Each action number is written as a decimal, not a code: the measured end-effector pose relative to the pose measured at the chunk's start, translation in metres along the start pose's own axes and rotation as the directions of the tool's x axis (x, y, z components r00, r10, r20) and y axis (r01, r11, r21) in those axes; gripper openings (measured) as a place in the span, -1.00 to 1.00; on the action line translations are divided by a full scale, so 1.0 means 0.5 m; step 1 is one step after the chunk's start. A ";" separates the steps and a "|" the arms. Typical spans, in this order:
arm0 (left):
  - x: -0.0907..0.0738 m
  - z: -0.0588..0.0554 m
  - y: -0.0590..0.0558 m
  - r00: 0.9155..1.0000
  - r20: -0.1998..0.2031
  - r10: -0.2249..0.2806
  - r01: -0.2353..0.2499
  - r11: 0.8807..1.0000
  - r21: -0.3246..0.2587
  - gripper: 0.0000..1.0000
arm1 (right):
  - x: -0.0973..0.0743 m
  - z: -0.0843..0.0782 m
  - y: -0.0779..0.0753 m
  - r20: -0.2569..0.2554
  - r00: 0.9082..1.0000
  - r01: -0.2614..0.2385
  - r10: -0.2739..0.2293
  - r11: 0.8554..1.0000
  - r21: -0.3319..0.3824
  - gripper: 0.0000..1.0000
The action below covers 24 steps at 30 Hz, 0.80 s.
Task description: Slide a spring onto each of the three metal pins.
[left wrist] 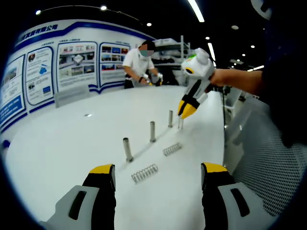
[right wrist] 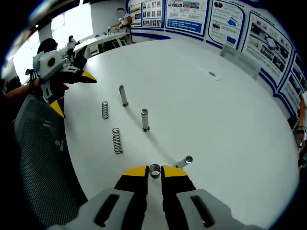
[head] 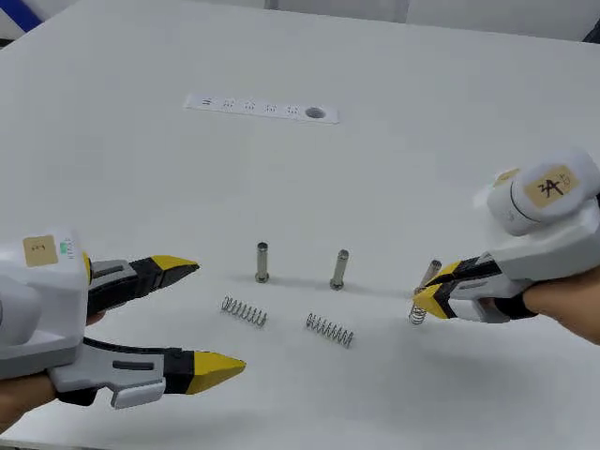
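Nothing legible: scrawled yellow sticker [head: 548, 186] on the right gripper [head: 427, 300], wall posters [left wrist: 41, 72] too blurred.

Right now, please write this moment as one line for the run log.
left tool open, empty | right tool shut on spring beside tilted third pin | two pins upright, bare | two springs loose on table

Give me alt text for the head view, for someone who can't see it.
The right tool grips a spring beside the rightmost pin on a white table. Two loose springs lie before the other two pins, and the left tool is open.
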<state>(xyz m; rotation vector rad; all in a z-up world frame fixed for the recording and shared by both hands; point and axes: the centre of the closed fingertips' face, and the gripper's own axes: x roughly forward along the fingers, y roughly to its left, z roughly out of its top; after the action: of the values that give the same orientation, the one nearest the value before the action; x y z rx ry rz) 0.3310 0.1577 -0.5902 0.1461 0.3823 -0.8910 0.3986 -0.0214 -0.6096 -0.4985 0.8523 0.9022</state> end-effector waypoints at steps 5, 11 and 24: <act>0.000 0.000 0.003 1.000 0.003 0.000 0.000 1.000 -0.001 0.49 | -0.013 0.007 -0.004 0.012 1.000 0.009 -0.009 1.000 0.009 -0.77; 0.003 0.000 0.004 1.000 0.006 -0.005 0.005 1.000 0.000 0.49 | -0.039 0.025 -0.004 0.038 0.999 0.023 -0.023 1.000 0.018 -0.77; 0.001 0.002 0.004 1.000 0.011 -0.004 0.004 1.000 0.001 0.49 | -0.094 0.081 -0.035 0.110 0.991 0.079 -0.080 0.997 0.009 -0.77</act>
<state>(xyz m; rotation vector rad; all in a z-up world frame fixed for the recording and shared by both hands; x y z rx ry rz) 0.3331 0.1582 -0.5898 0.1410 0.3721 -0.8957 0.4148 -0.0251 -0.5474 -0.4713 0.7285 0.8469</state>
